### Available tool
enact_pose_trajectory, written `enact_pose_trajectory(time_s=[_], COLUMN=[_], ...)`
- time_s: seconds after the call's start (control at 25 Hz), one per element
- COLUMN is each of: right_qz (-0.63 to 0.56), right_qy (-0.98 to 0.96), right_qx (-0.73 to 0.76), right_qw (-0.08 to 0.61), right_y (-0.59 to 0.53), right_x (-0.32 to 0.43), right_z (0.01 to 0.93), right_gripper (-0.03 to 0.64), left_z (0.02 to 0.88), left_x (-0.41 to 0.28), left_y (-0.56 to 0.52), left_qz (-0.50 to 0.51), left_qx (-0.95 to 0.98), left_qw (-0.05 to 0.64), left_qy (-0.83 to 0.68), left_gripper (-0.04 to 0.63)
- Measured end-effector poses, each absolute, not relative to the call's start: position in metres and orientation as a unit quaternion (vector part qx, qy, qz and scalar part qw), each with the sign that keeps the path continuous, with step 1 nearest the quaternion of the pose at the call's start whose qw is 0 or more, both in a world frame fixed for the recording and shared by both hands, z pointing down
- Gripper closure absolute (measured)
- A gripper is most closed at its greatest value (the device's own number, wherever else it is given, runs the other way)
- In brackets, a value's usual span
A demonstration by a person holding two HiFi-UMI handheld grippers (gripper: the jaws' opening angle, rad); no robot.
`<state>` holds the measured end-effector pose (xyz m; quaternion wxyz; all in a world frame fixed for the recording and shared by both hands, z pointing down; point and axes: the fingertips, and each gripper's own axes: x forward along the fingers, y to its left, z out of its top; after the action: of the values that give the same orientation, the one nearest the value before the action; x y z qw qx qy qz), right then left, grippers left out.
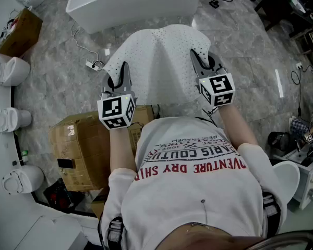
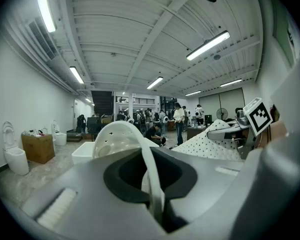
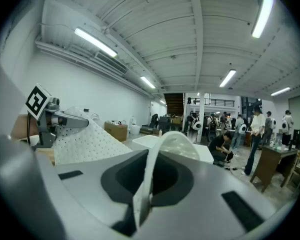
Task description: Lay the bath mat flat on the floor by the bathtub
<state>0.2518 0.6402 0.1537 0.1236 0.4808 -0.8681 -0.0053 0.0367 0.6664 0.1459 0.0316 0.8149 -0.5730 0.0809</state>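
Note:
The white perforated bath mat [image 1: 157, 61] hangs spread between my two grippers above the grey floor, just in front of the white bathtub [image 1: 130, 1]. My left gripper [image 1: 123, 71] is shut on the mat's left corner. My right gripper [image 1: 199, 57] is shut on its right corner. In the left gripper view a thin fold of the mat [image 2: 151, 171] stands pinched between the jaws, and the rest of the sheet [image 2: 210, 144] runs off to the other gripper [image 2: 242, 126]. The right gripper view shows the same: the mat's edge [image 3: 149, 176] is clamped and curls up over the jaws.
A large cardboard box [image 1: 86, 147] stands at my left hip. Toilets [image 1: 8, 69] line the left wall near a smaller box [image 1: 20, 33]. A power strip and cable [image 1: 92, 64] lie on the floor by the tub. People stand far off [image 2: 179, 121].

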Motion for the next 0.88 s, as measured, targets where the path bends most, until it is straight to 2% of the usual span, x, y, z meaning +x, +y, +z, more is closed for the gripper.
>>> enact_pose_trajectory(time_s=[0.52, 0.88], right_qz=[0.003, 0.039], right_qy=[-0.868, -0.869], right_qx=[0.482, 0.471], right_qw=[0.123, 0.148], right_y=[0.638, 0.615], right_x=[0.239, 0.242], right_z=[0.152, 0.178], right_gripper=[0.598, 0.598], left_z=[0.147, 0.171], left_x=[0.024, 0.022], left_y=[0.665, 0.648], left_qz=[0.079, 0.088], left_qx=[0.815, 0.805], left_qw=[0.035, 0.070], left_qy=[-0.573, -0.582], left_gripper=[0.572, 0.572])
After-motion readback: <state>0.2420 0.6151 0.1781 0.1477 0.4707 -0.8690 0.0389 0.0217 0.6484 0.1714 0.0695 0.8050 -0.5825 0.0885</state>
